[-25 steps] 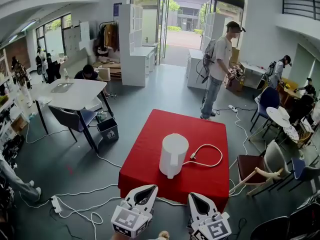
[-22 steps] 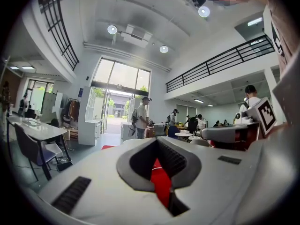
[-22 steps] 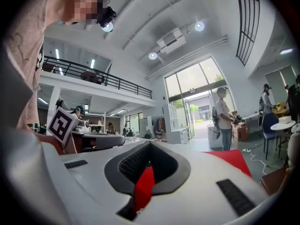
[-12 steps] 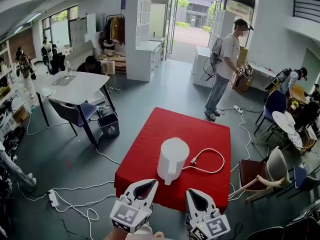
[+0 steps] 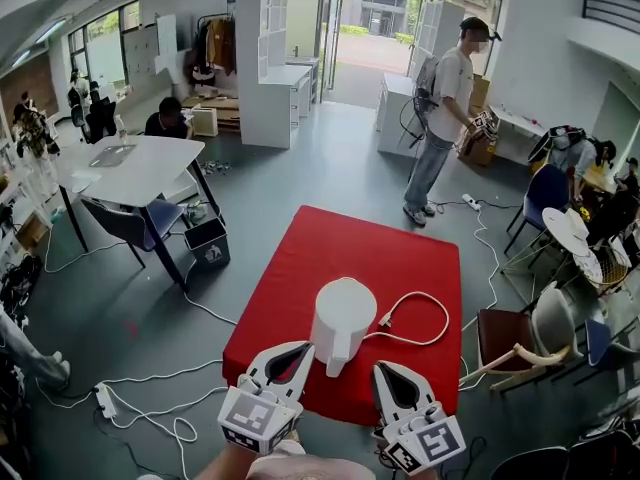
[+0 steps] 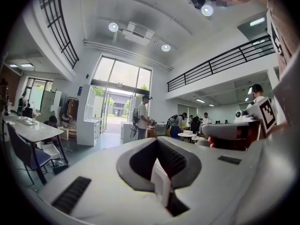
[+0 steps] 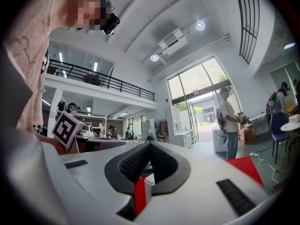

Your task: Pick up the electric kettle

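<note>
A red table [image 5: 370, 248] stood in the big room. The white electric kettle [image 5: 343, 320] stood upright on it, near the middle of the table's near edge, with its handle turned toward that edge. The left gripper [image 5: 291, 353] was by that edge, left of the kettle, its claw squeezed shut on nothing. The right gripper [image 5: 389, 373] was on the kettle's right, also shut and empty. Neither touched the kettle. A thin white cord [image 5: 425, 320] looped toward the table's right edge.
</note>
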Demonstrator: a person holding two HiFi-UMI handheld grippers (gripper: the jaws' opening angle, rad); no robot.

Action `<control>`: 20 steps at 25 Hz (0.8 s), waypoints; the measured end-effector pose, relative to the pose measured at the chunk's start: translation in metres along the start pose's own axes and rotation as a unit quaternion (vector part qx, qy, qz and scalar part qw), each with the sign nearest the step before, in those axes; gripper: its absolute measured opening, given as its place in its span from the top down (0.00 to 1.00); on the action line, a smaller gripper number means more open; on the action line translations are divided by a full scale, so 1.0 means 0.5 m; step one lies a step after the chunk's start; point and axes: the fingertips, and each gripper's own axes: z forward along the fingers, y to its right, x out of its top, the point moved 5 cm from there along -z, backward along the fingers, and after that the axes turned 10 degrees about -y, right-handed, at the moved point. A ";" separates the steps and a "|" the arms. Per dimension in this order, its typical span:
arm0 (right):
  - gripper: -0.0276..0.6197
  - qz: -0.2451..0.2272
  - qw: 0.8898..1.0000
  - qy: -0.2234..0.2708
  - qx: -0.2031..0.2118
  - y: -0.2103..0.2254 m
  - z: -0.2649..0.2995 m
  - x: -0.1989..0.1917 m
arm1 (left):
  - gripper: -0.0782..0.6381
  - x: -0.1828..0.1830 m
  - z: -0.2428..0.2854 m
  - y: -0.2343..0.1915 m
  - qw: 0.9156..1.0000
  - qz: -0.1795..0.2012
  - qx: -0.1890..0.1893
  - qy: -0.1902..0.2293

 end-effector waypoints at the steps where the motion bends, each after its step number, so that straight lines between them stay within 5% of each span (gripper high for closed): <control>1: 0.95 -0.001 1.000 -0.001 0.000 0.004 0.006 0.000 | 0.89 0.000 0.007 -0.002 1.000 -0.004 -0.003 -0.003; 8: 0.85 0.005 1.000 0.008 0.006 0.025 0.033 -0.001 | 0.89 -0.013 0.038 -0.020 1.000 -0.008 -0.012 -0.014; 11: 0.54 0.015 1.000 0.007 0.025 0.030 0.045 -0.002 | 0.89 -0.011 0.048 -0.026 1.000 -0.004 -0.014 -0.014; 20: 0.54 0.005 0.999 -0.002 0.040 0.045 0.077 -0.026 | 0.89 -0.008 0.057 -0.049 1.000 -0.002 -0.011 -0.015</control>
